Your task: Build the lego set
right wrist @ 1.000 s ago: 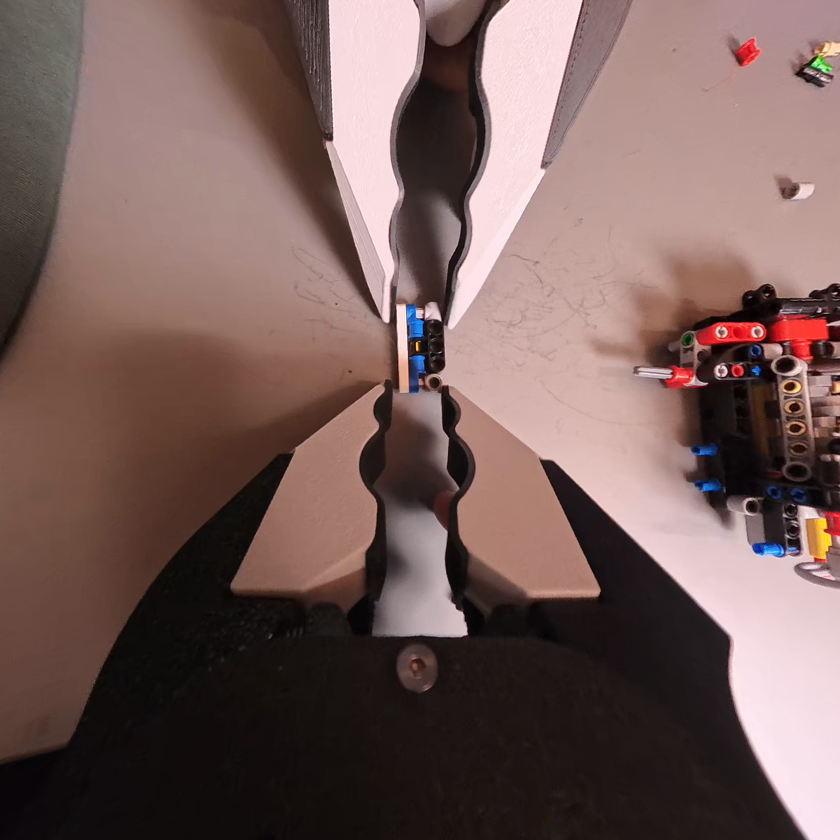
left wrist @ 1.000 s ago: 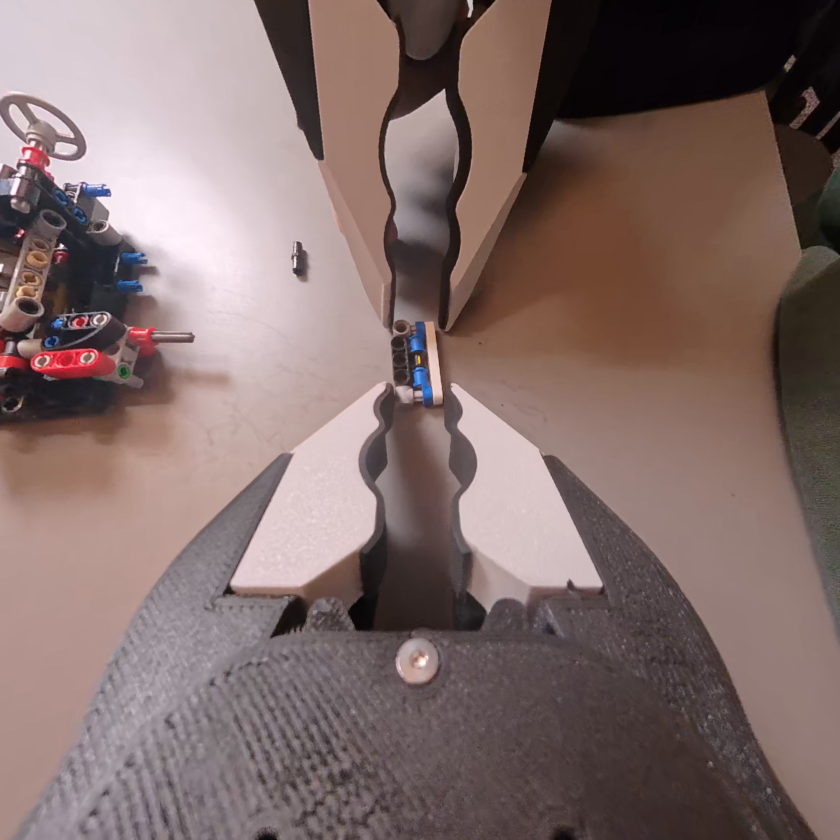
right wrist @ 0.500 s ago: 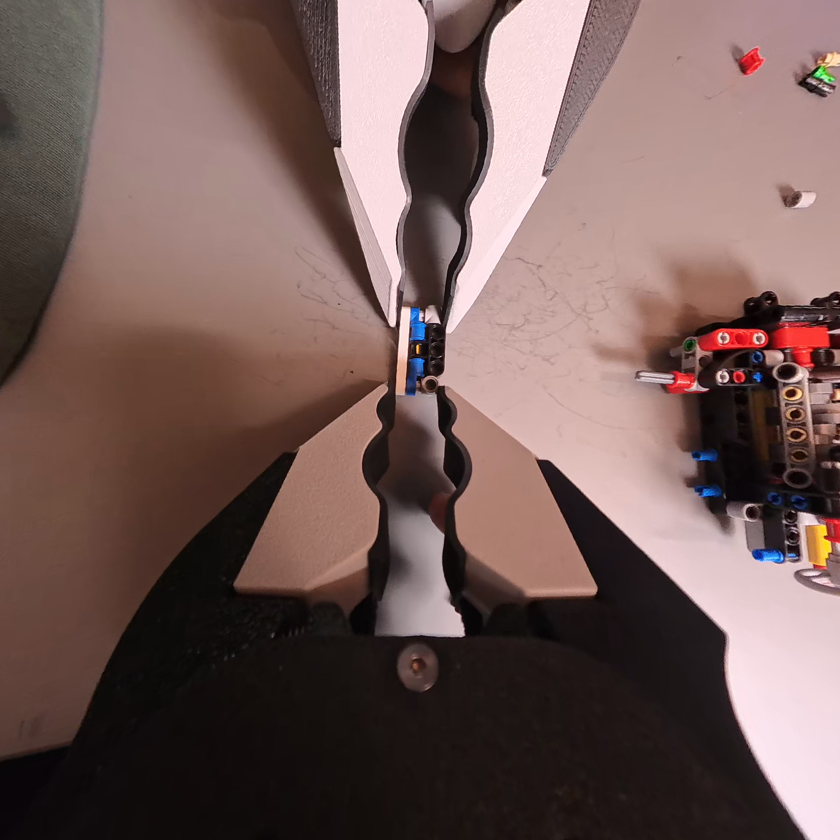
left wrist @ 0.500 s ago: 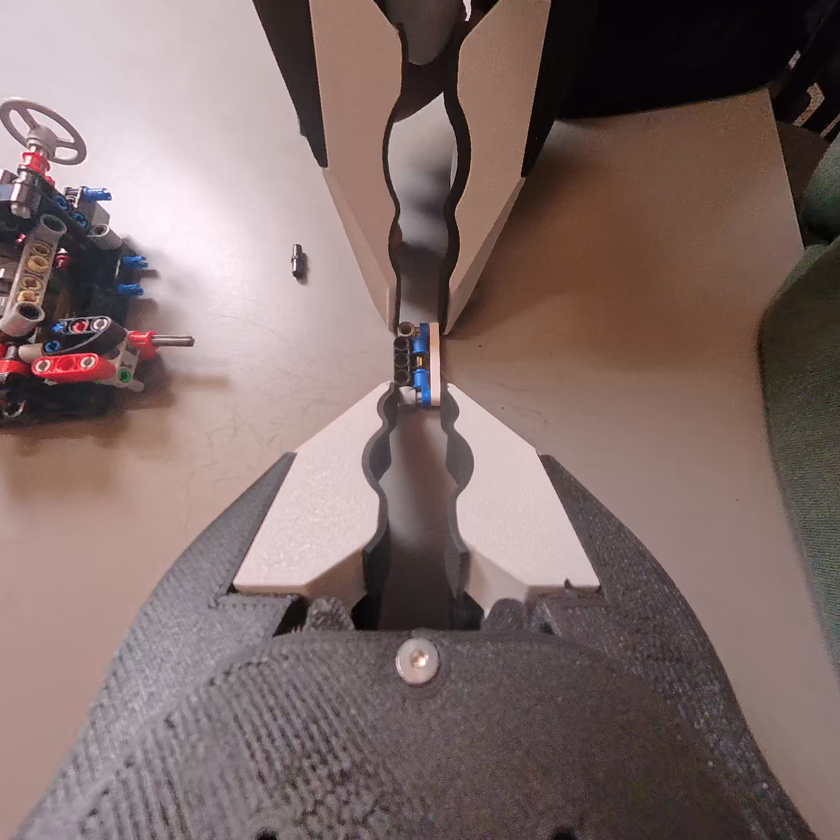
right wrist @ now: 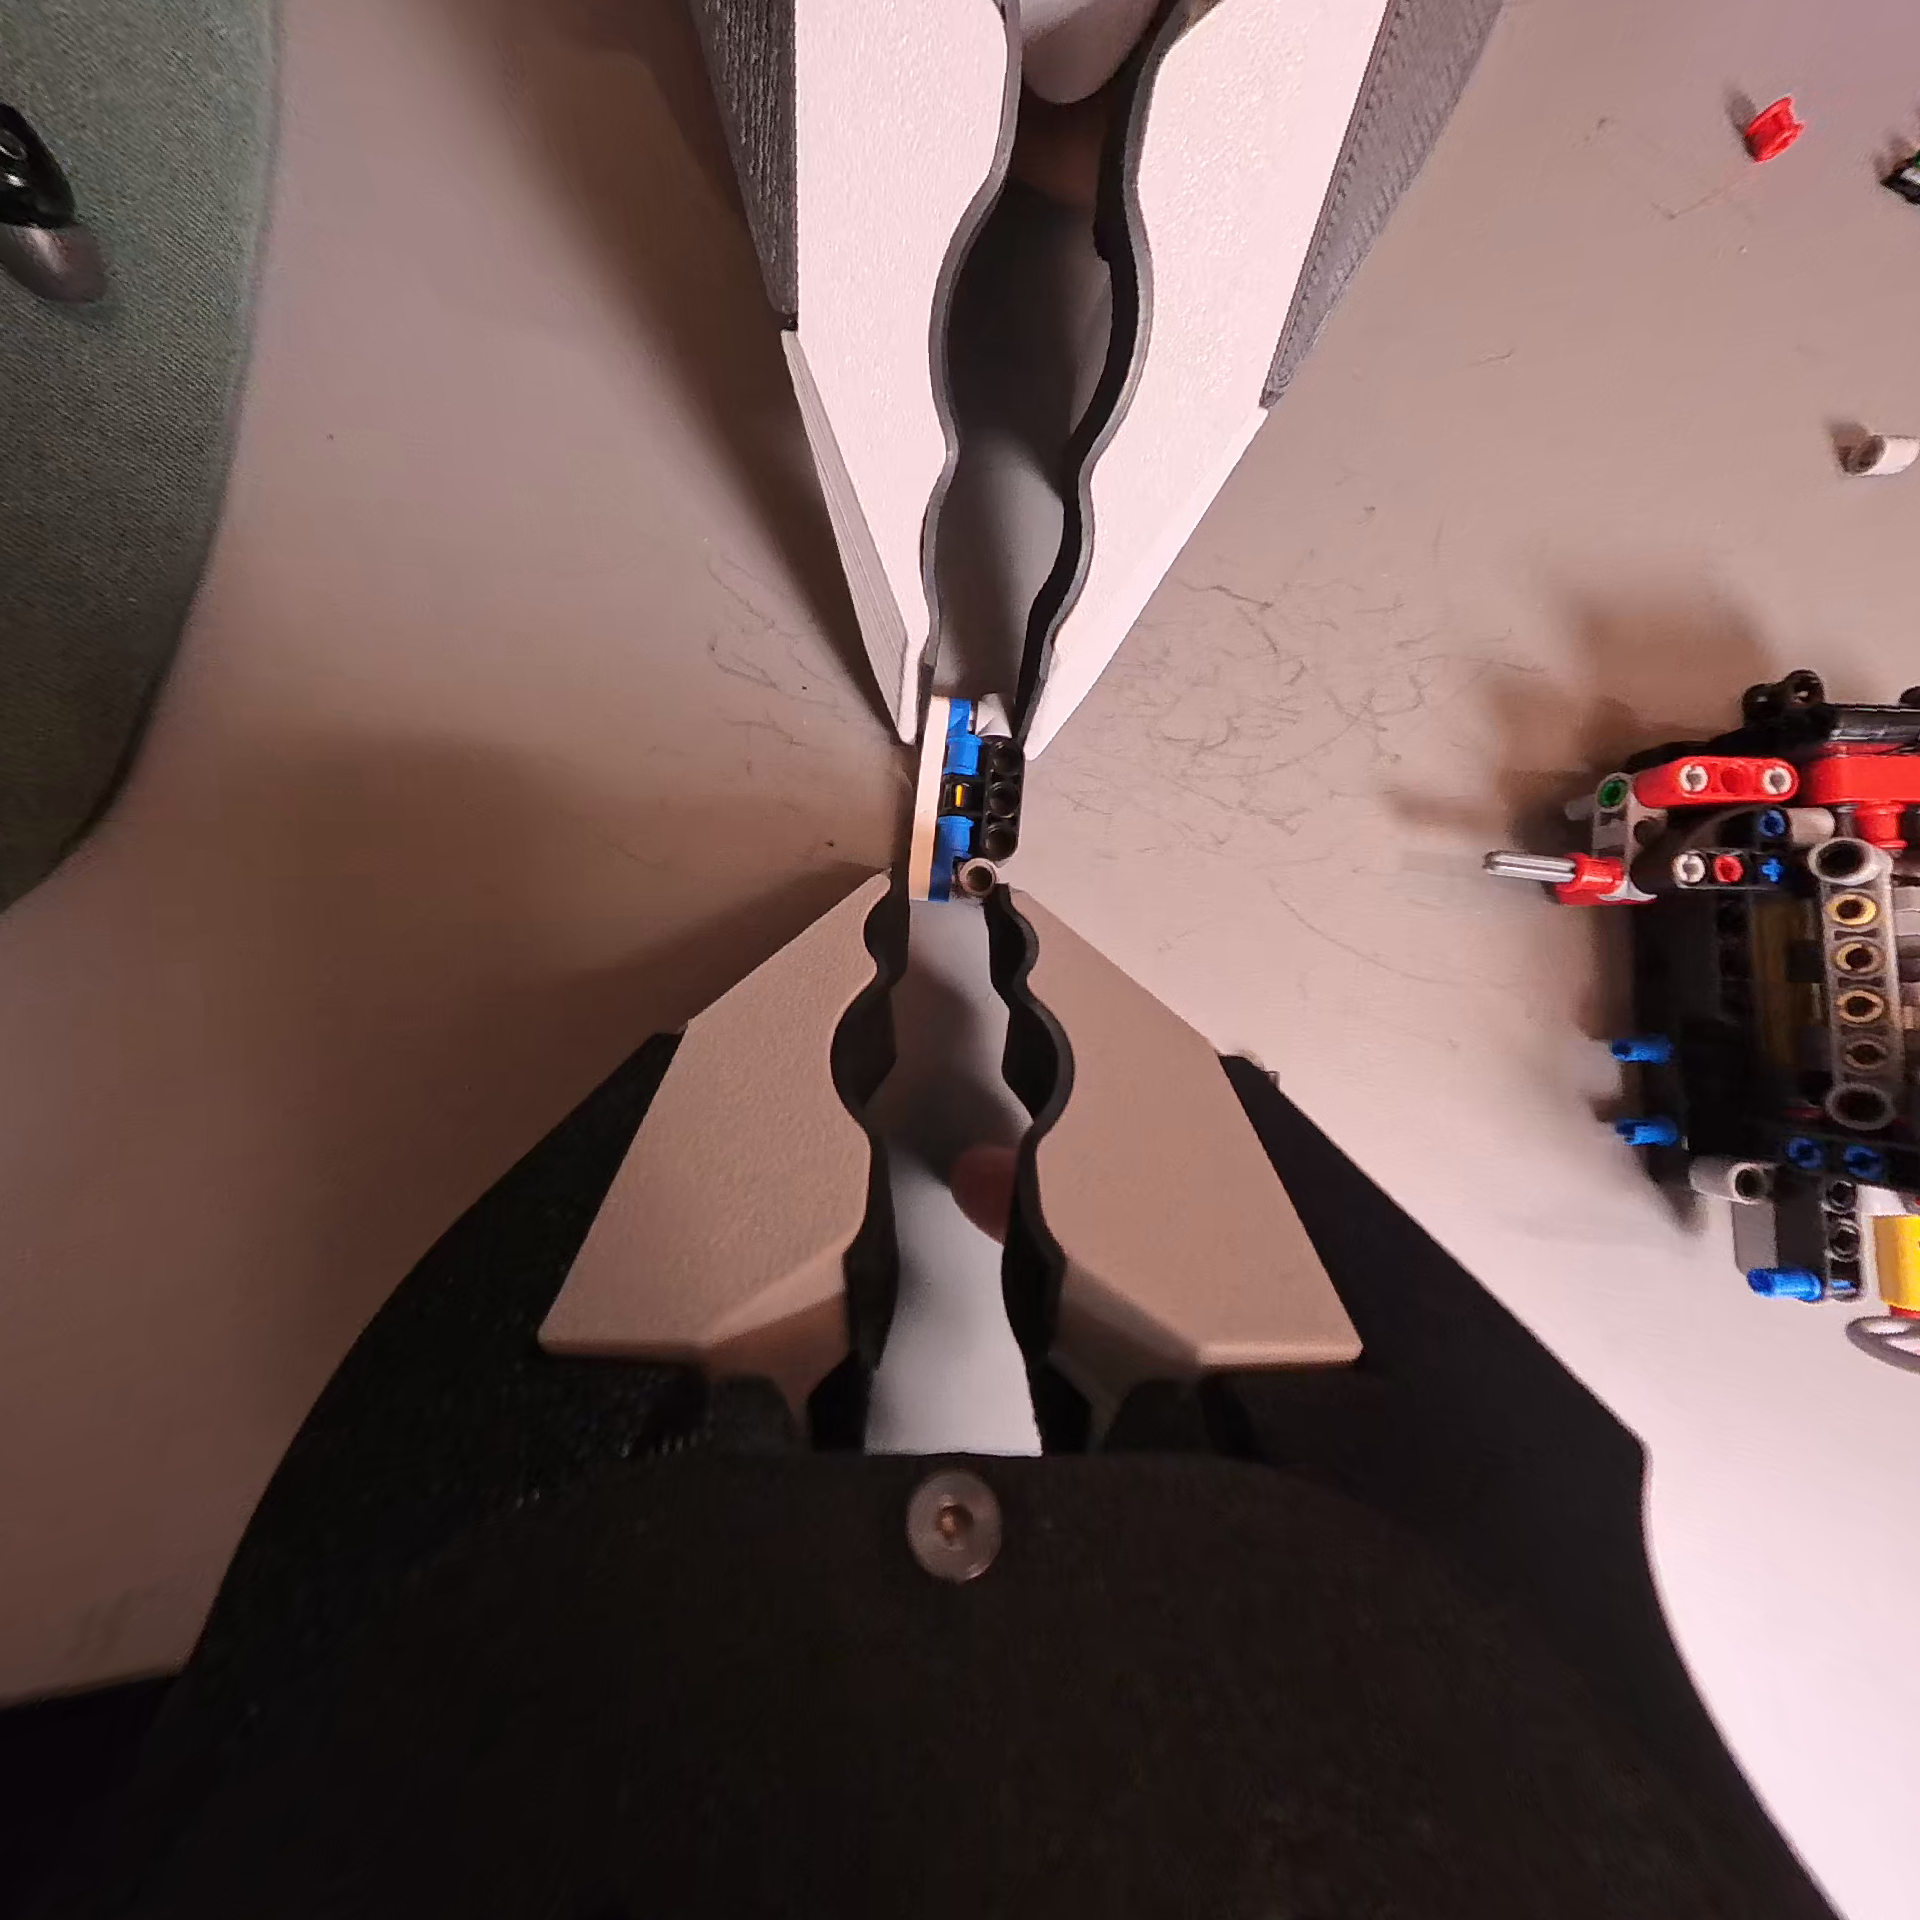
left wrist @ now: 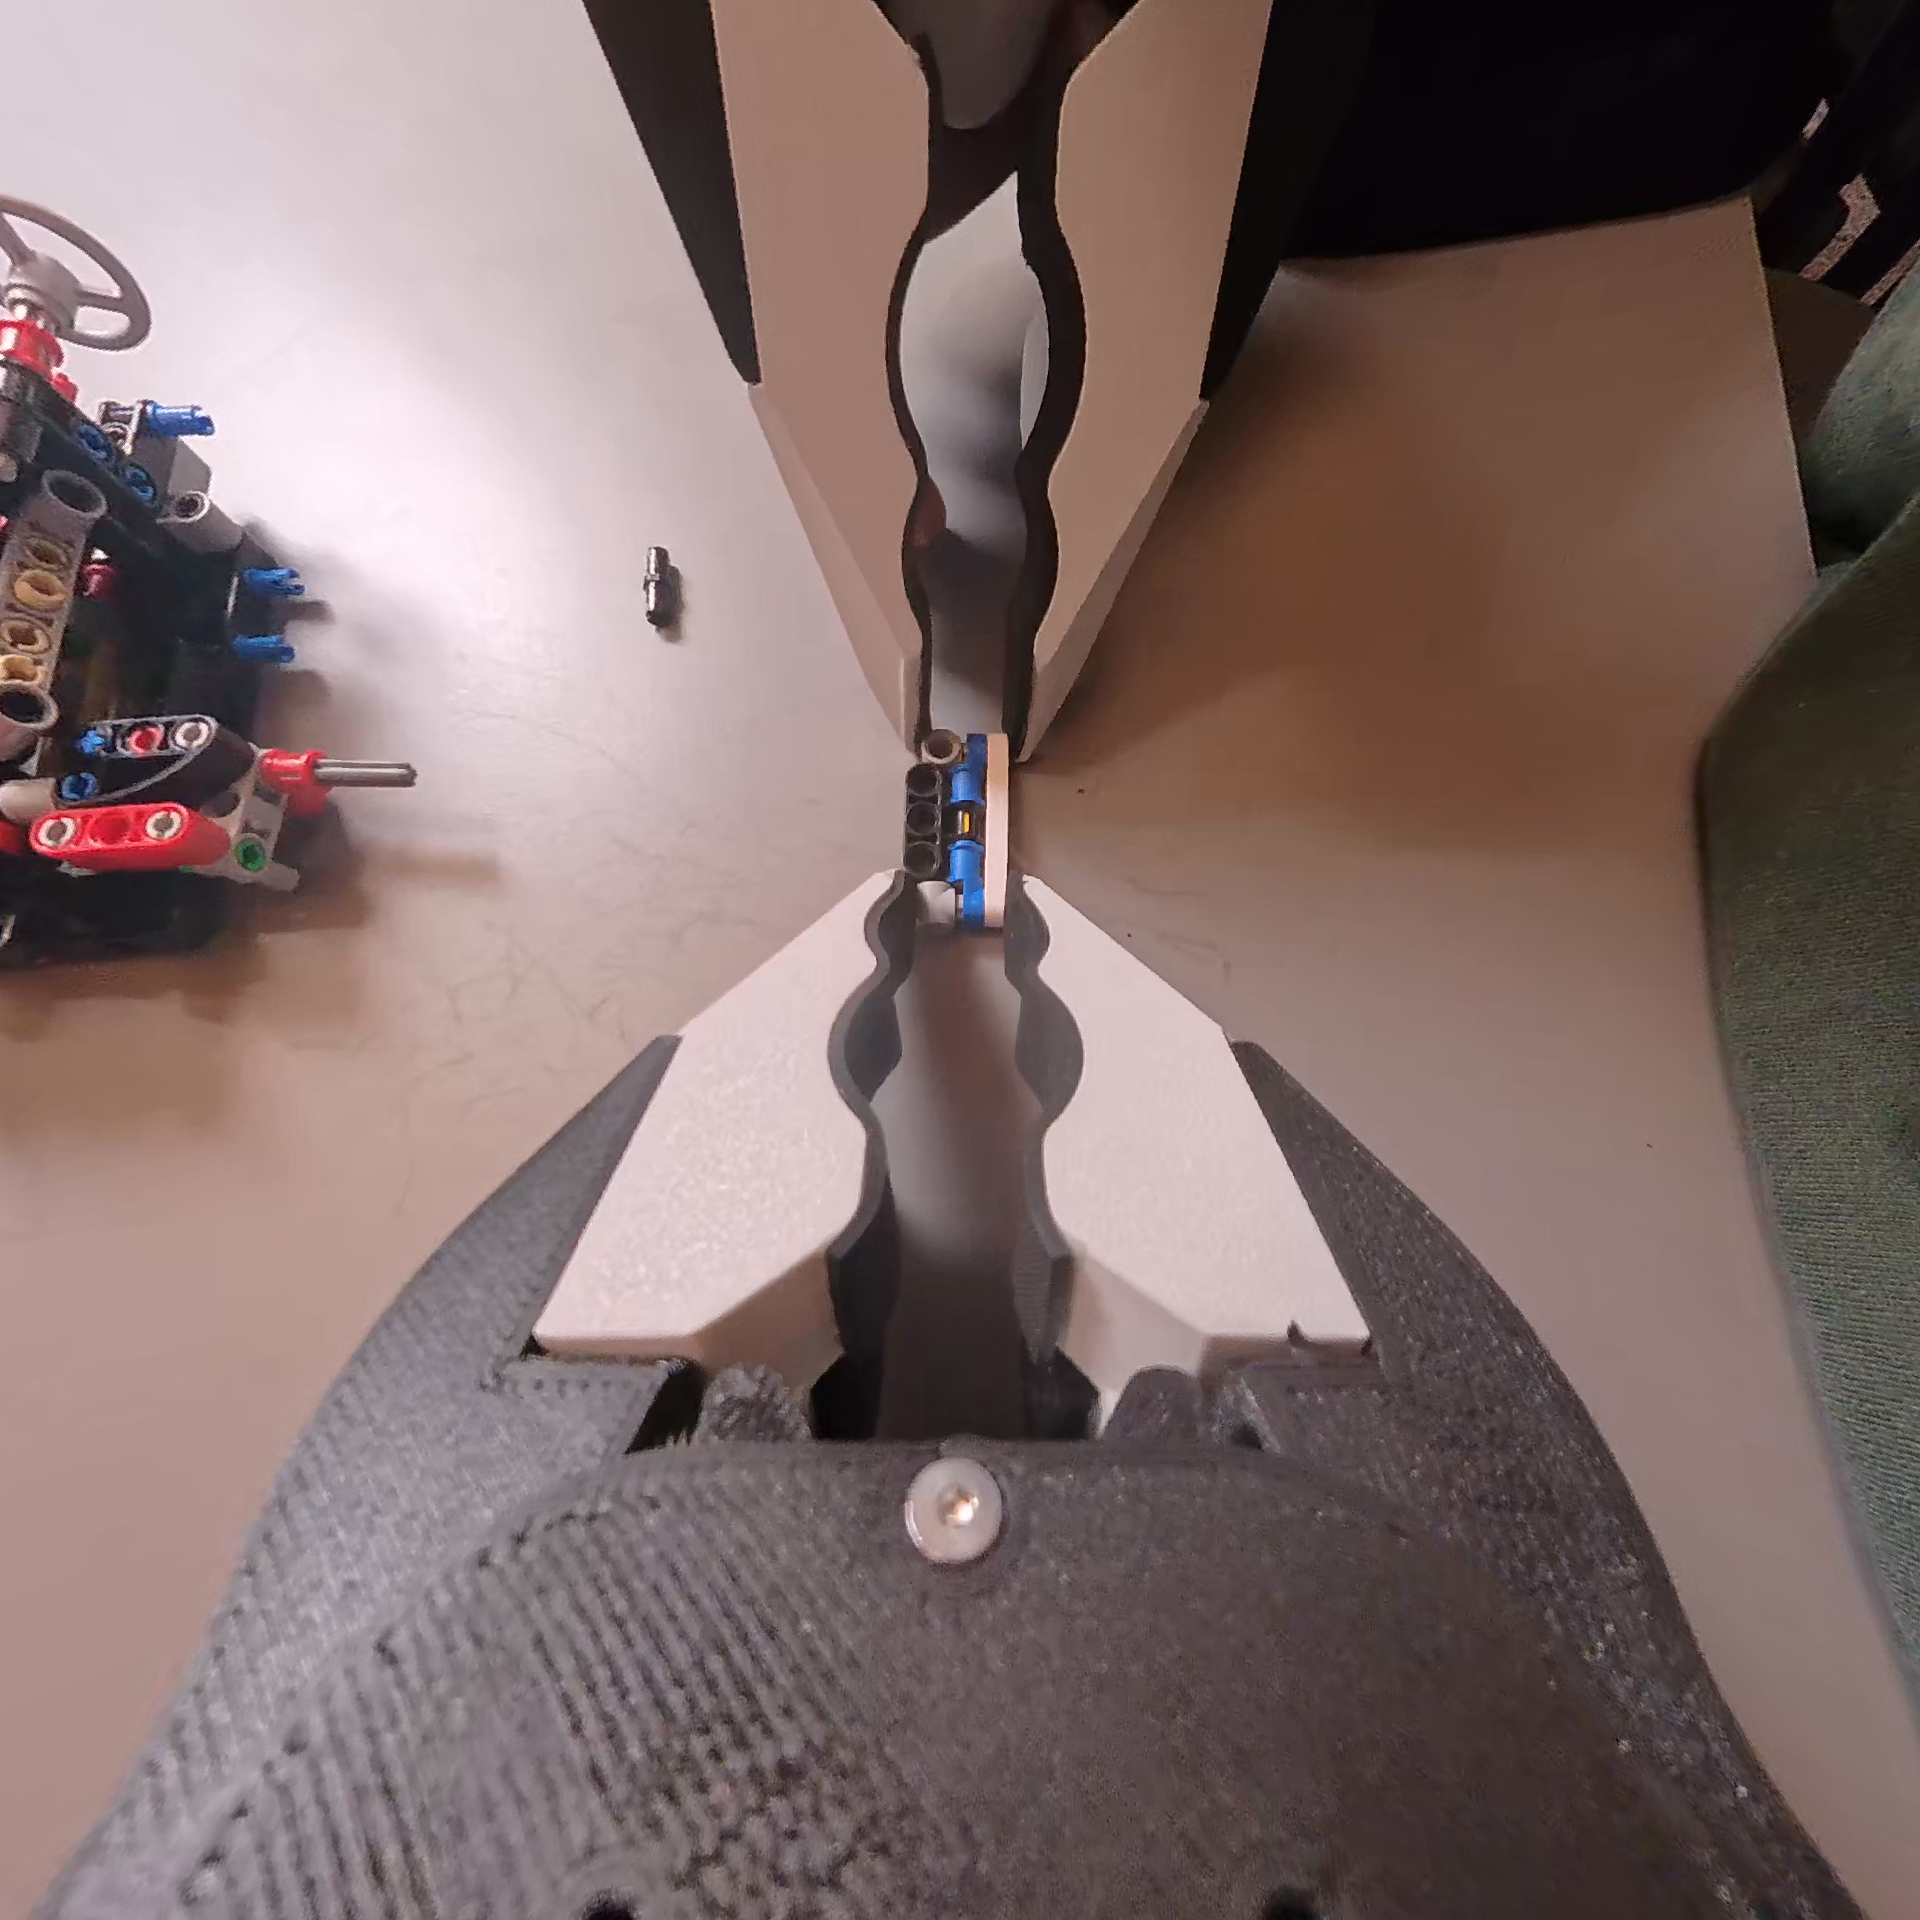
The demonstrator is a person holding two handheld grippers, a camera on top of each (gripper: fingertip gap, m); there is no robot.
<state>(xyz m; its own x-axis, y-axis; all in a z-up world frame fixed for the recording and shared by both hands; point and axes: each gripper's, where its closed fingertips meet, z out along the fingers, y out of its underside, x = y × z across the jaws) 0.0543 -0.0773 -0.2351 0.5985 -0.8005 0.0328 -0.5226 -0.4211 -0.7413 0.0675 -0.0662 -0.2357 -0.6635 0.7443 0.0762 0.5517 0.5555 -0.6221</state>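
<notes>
Subassembly [left wrist: 956, 826]: small Lego Technic cluster held above the table between the two opposed grippers; a black three-hole beam, blue pins and a pale flat plate stacked side by side, with a grey bush at one end.
Left gripper [left wrist: 956, 899]: fingers narrowed to a slim gap and clamped on the near end of the subassembly; its tips overlap the blue pin and the plate edge.
Right gripper [right wrist: 951, 899]: fingers equally narrow, gripping the opposite end of the same subassembly; tips touch the grey bush and the blue pin.
Finger construction: flat, pale, wedge-shaped plates with a matt, finely grained face; the inner edges carry a black wavy liner, visible on a left finger [left wrist: 758, 1164].
Gripper body: dark printed housing with ribbed layer lines and one round metal screw on the centre line.
Table [left wrist: 468, 1091]: smooth beige surface with fine scratches.
Main model [right wrist: 1787, 997]: partly built Technic chassis resting on the table, well apart from the grippers; black frame, grey perforated beam, red curved beams, blue pins, a grey axle protruding sideways, a grey steering wheel at one end.
Loose parts: one black pin [left wrist: 658, 584] lying on the table between the model and the grippers; a red piece [right wrist: 1771, 127] and a white sleeve [right wrist: 1878, 453] farther out.
Table surround: green textured fabric [left wrist: 1829, 1039] beside the table edge.
</notes>
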